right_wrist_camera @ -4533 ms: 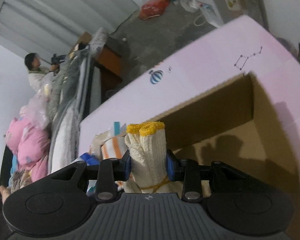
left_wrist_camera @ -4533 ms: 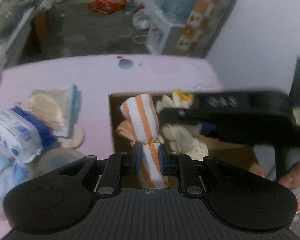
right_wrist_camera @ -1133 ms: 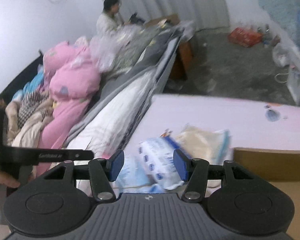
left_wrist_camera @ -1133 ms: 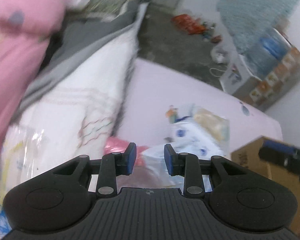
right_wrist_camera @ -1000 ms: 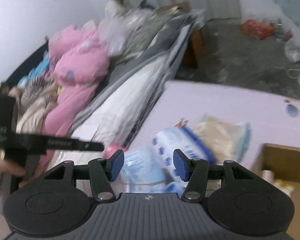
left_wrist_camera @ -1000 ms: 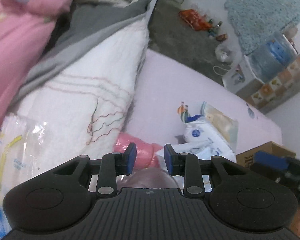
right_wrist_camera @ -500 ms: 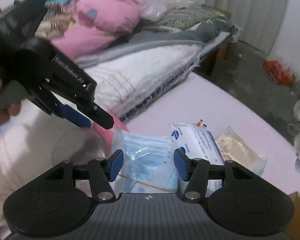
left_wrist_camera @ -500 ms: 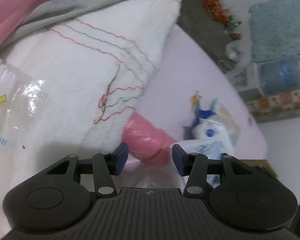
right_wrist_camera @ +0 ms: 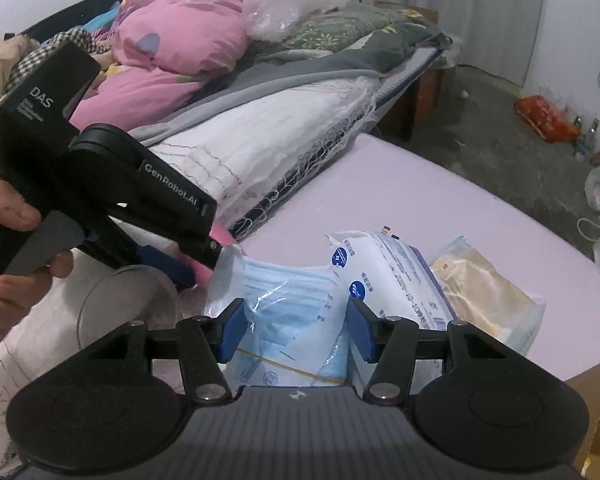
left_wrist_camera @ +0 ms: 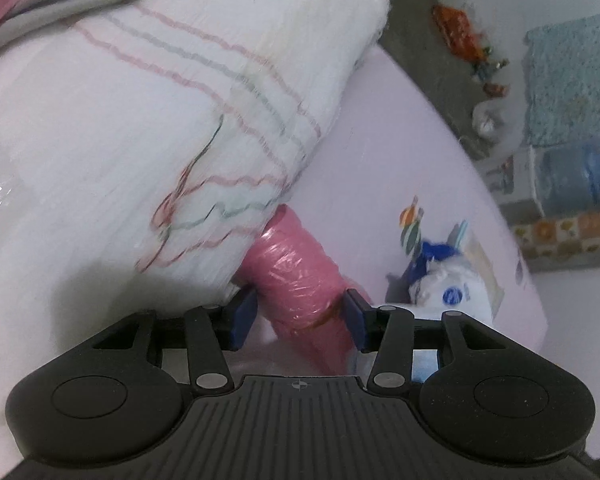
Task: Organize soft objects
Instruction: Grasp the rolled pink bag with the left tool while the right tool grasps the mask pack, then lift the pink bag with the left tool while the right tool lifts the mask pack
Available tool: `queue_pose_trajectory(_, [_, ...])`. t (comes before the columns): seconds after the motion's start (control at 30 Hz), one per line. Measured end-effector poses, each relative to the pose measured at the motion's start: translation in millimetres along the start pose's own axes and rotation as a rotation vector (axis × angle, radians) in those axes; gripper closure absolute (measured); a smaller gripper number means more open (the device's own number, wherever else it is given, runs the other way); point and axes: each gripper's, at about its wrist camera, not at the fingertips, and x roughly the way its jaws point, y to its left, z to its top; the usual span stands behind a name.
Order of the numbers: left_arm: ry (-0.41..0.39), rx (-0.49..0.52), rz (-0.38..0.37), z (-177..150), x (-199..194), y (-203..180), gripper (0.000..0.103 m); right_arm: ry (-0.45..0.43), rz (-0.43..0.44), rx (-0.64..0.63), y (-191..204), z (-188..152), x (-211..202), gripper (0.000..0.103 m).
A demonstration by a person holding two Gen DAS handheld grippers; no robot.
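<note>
The left gripper (left_wrist_camera: 298, 316) has its fingers open around the pink roll (left_wrist_camera: 296, 276), not yet pressing, while the right gripper (right_wrist_camera: 296, 330) holds open fingers astride the blue mask pack (right_wrist_camera: 288, 312), probably to lift both together.

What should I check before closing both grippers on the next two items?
1. Pink plastic roll sits between the left gripper pads: ok.
2. Left pads pressing on the roll: not ok; slight gaps show both sides, after the jaws have just been opening and easing back.
3. Roll free of the white quilt: cannot tell; its far end runs under the quilt's edge.
4. Blue face mask pack lies between the right gripper pads: ok, jaws open.
5. White medical pack clear of the right-side pad: not ok; it lies against the mask pack there.
6. The two grippers apart from each other: ok.
</note>
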Motion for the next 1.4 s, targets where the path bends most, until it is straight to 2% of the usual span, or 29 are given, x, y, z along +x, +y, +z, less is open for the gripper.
queue_pose_trajectory(0.17, [-0.046, 0.024, -0.012, 4, 7, -11, 0.058, -0.005, -0.001, 0.010, -4, -1, -1, 0.060])
queue_pose_trajectory(0.33, [-0.059, 0.026, -0.018, 12, 20, -21, 0.058, 0.010, 0.023, 0.015, -4, -1, 4, 0.060])
queue_pose_trajectory(0.6, [-0.056, 0.070, 0.040, 21, 26, -37, 0.059, 0.011, 0.022, -0.012, 1, -1, 6, 0.060])
queue_pose_trajectory(0.77, [-0.061, 0.060, 0.018, 20, 9, -32, 0.057, 0.022, 0.057, 0.010, -4, -3, 8, 0.060])
queue_pose_trajectory(0.87, [-0.081, 0.072, 0.050, 16, -5, -30, 0.057, 0.027, 0.075, 0.023, -9, -1, 10, 0.060])
queue_pose_trajectory(0.93, [-0.071, 0.068, 0.039, 14, -11, -28, 0.057, 0.031, 0.085, 0.037, -11, -2, 11, 0.060])
queue_pose_trajectory(1.1, [-0.059, 0.065, 0.096, 8, -6, -30, 0.058, 0.060, 0.109, 0.070, -14, -3, 17, 0.060])
queue_pose_trajectory(1.3, [0.001, -0.009, 0.010, 8, 15, -35, 0.057, 0.066, 0.120, 0.076, -16, -4, 17, 0.060])
queue_pose_trajectory(1.4, [-0.022, 0.021, 0.049, 7, 25, -47, 0.062, 0.072, 0.122, 0.081, -16, -5, 18, 0.060])
